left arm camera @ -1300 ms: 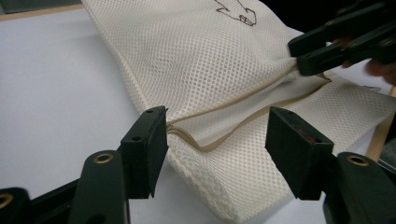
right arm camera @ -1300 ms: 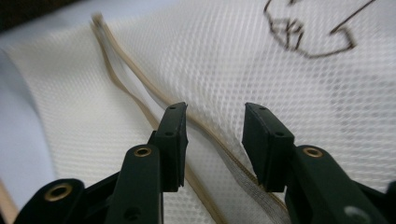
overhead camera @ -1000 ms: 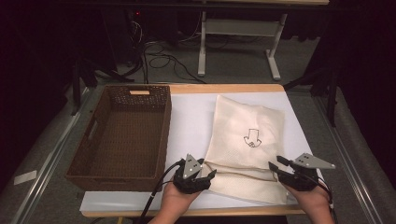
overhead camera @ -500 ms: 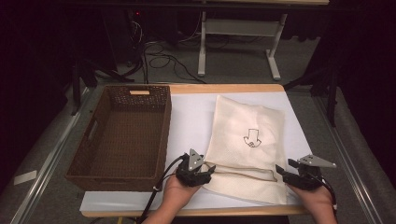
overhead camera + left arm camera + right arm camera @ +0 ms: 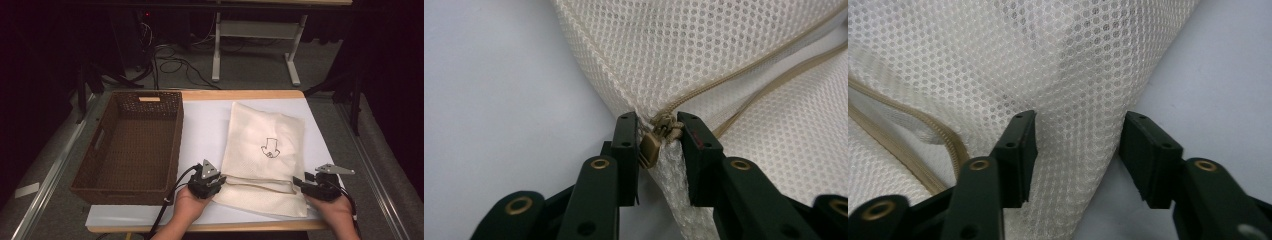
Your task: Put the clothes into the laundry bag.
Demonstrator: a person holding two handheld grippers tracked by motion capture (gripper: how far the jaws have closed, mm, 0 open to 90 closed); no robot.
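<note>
Step in hand looks like working the zip of the mesh laundry bag (image 5: 262,160), lying on the white sheet right of the wicker basket (image 5: 132,142). Left gripper (image 5: 658,134) is nearly closed, pinching the zipper pull (image 5: 651,147) at the bag's near-left corner. Right gripper (image 5: 1078,150) is wide open, straddling the near-right corner mesh; next it likely must clamp there to brace the bag.

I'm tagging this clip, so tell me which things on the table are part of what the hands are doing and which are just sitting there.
In use:
- mesh bag
- zipper pull, between the left gripper jaws
- right gripper, open, straddling the bag's edge

Idle:
- wicker basket, empty
- white sheet under the bag
</note>
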